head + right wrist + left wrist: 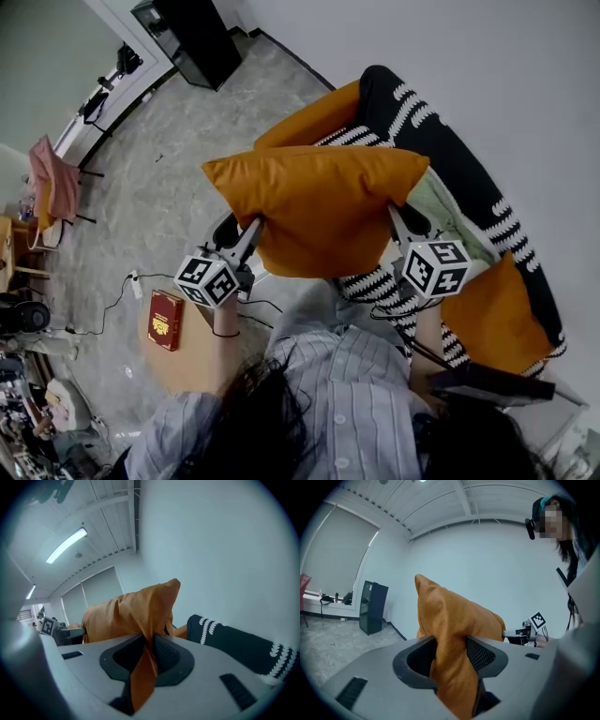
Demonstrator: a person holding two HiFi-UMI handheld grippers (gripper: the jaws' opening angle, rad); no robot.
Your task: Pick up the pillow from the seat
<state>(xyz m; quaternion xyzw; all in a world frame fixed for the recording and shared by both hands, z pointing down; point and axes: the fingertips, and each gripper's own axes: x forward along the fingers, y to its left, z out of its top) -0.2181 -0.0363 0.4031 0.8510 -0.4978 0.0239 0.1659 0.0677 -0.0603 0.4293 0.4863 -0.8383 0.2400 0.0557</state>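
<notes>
Head view: orange pillow (323,211) – held above the striped sofa (487,202); left gripper (253,230) and right gripper (396,217) at its near corners.
Left gripper view: jaws clamped on a thick fold.
Right gripper view: jaws pinching a thin corner – may slip out.

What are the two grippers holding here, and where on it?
Both hold the orange pillow: the left gripper pinches its left edge, the right gripper its right edge.

Cool, even indoor light from ceiling strips; strong fisheye vignetting in both gripper views.
</notes>
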